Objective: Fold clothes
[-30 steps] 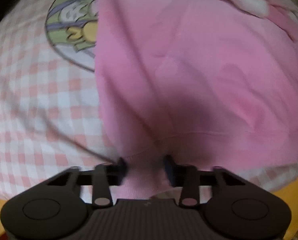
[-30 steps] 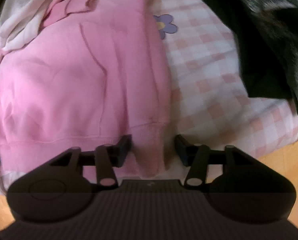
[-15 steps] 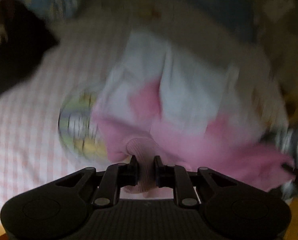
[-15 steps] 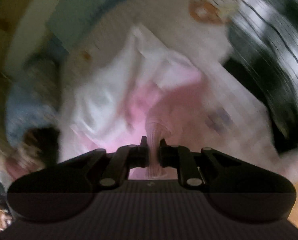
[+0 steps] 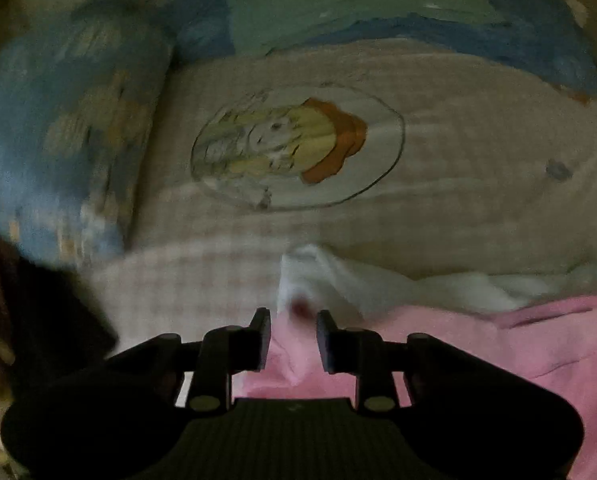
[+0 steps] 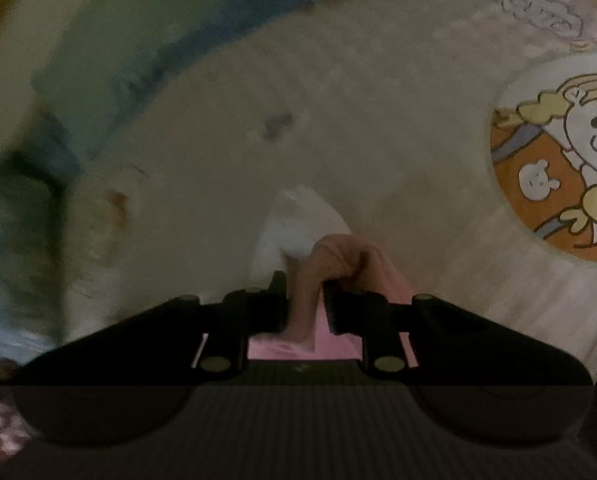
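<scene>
A pink sweatshirt [image 5: 498, 344] with a white lining [image 5: 378, 280] lies folded over on the checked bedspread [image 5: 202, 276]. My left gripper [image 5: 293, 338] hovers over its left edge. Its jaws are opening, and the pink cloth lies loose between them without being pressed. In the right wrist view, my right gripper [image 6: 305, 300] has the bunched ribbed hem [image 6: 338, 256] between its fingers. These jaws are opening too, but the hem still fills the gap and drapes over the right finger. White lining [image 6: 294, 220] shows just beyond.
Round cartoon prints [image 5: 294, 148] [image 6: 558, 168] mark the bedspread. A blue patterned pillow [image 5: 58, 132] lies at the left, with blue bedding [image 5: 498, 32] along the far side. Dark clothing [image 5: 50, 312] sits at the near left.
Both grippers shut on the sweatshirt's bottom hem, swept it away across the bed over the rest of the garment, and their jaws now stand wider than half a second ago.
</scene>
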Demonstrator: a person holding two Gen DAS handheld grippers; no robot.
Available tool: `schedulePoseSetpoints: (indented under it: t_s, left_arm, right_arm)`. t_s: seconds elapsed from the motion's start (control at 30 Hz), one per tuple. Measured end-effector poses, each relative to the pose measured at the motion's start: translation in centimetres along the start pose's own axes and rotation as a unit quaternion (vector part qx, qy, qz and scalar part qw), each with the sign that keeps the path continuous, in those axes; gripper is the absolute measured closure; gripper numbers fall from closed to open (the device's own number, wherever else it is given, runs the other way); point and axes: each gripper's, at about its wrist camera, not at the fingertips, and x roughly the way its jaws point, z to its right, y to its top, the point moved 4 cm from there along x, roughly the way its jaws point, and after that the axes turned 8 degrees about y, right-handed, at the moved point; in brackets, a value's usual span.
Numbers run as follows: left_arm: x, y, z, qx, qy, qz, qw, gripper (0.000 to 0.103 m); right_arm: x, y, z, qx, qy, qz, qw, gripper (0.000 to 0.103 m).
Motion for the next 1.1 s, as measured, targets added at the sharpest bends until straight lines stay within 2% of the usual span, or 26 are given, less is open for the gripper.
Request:
schedulePoseSetpoints:
  t_s: [0.07, 0.1, 0.2, 0.33, 0.4, 0.43, 0.47, 0.5, 0.57, 0.6, 0.63, 0.67, 0.7, 0.73, 0.77, 0.8, 0.83, 0.87, 0.93, 0.97, 1.03, 1.07, 1.1]
  left_arm:
    - [-0.2, -1.2, 0.9, 0.021, -0.019, 0.014, 0.9995, 0.063]
    - [-0.1, -1.8, 1.3, 0.032, -0.026, 0.015, 0.9990, 0.063]
    - [0.3, -3.9, 1.9, 0.064, -0.050, 0.005, 0.9967, 0.062]
    - [2.8, -6.1, 2.8, 0.100, -0.059, -0.026, 0.9929, 0.063]
    - [3.5, -6.4, 3.5, 0.112, -0.065, -0.024, 0.9913, 0.063]
    - [3.7, -6.4, 3.9, 0.118, -0.073, -0.019, 0.9902, 0.063]
    - [3.7, -6.1, 4.4, 0.127, -0.085, -0.012, 0.9882, 0.063]
    - [3.6, -5.7, 4.8, 0.141, -0.098, -0.006, 0.9851, 0.062]
    - [3.5, -4.5, 5.9, 0.187, -0.124, 0.008, 0.9744, 0.057]
    - [3.5, -4.1, 6.4, 0.211, -0.132, 0.016, 0.9685, 0.055]
    - [3.5, -3.6, 7.1, 0.242, -0.138, 0.024, 0.9600, 0.052]
    - [3.5, -3.2, 7.8, 0.275, -0.143, 0.033, 0.9503, 0.051]
    - [3.6, -2.9, 8.5, 0.304, -0.143, 0.041, 0.9411, 0.051]
    - [3.9, -2.7, 8.9, 0.317, -0.142, 0.043, 0.9366, 0.051]
    - [4.2, -2.4, 9.4, 0.328, -0.143, 0.044, 0.9326, 0.051]
    - [4.7, -2.2, 9.8, 0.331, -0.149, 0.037, 0.9310, 0.051]
    - [5.0, -2.1, 10.0, 0.328, -0.158, 0.029, 0.9309, 0.051]
    - [5.3, -2.2, 10.2, 0.322, -0.167, 0.021, 0.9318, 0.051]
    - [6.0, -2.6, 10.7, 0.299, -0.186, 0.006, 0.9358, 0.051]
    - [6.3, -2.8, 10.8, 0.291, -0.188, 0.002, 0.9381, 0.050]
    - [6.5, -3.3, 11.2, 0.281, -0.178, 0.002, 0.9430, 0.051]
    - [6.5, -3.6, 11.3, 0.276, -0.173, 0.002, 0.9453, 0.051]
    - [6.5, -3.8, 11.4, 0.270, -0.168, 0.003, 0.9480, 0.051]
  right_arm:
    - [-0.2, -1.3, -0.7, -0.023, 0.000, 0.026, 0.999, 0.074]
    - [-0.6, -2.1, -1.0, -0.046, -0.002, 0.037, 0.998, 0.069]
    - [-1.8, -3.7, -1.3, -0.097, -0.019, 0.051, 0.994, 0.065]
    - [-5.1, -3.0, -1.4, -0.126, -0.062, 0.103, 0.985, 0.058]
    - [-6.7, -2.8, -2.2, -0.150, -0.059, 0.121, 0.980, 0.056]
    - [-6.9, -3.0, -2.7, -0.173, -0.048, 0.111, 0.977, 0.057]
    - [-6.5, -3.5, -3.4, -0.211, -0.027, 0.077, 0.974, 0.058]
    - [-5.8, -4.1, -4.2, -0.250, -0.013, 0.042, 0.967, 0.056]
    - [-3.3, -4.9, -5.4, -0.328, -0.016, -0.014, 0.944, 0.047]
    - [-1.9, -5.0, -5.7, -0.364, -0.023, -0.023, 0.931, 0.041]
    - [-0.7, -4.8, -6.1, -0.399, -0.029, -0.027, 0.916, 0.039]
    - [0.4, -4.6, -6.4, -0.436, -0.036, -0.034, 0.898, 0.039]
    - [1.8, -4.2, -6.6, -0.480, -0.049, -0.046, 0.875, 0.040]
    - [2.8, -3.7, -6.6, -0.509, -0.064, -0.053, 0.857, 0.040]
    - [3.5, -2.9, -6.5, -0.519, -0.081, -0.053, 0.849, 0.040]
    - [4.1, -2.0, -6.2, -0.518, -0.097, -0.051, 0.849, 0.040]
    - [4.4, -0.8, -5.8, -0.494, -0.107, -0.048, 0.862, 0.040]
    - [4.4, 0.3, -5.1, -0.457, -0.102, -0.054, 0.882, 0.040]
    - [4.2, 1.7, -3.6, -0.374, -0.061, -0.084, 0.921, 0.040]
    - [4.4, 1.7, -2.9, -0.342, -0.037, -0.109, 0.933, 0.040]
    - [5.1, 1.0, -1.9, -0.317, -0.013, -0.148, 0.937, 0.041]
    - [5.4, 0.5, -1.7, -0.322, -0.014, -0.151, 0.934, 0.046]
    - [5.5, 0.1, -1.8, -0.331, -0.015, -0.147, 0.932, 0.080]
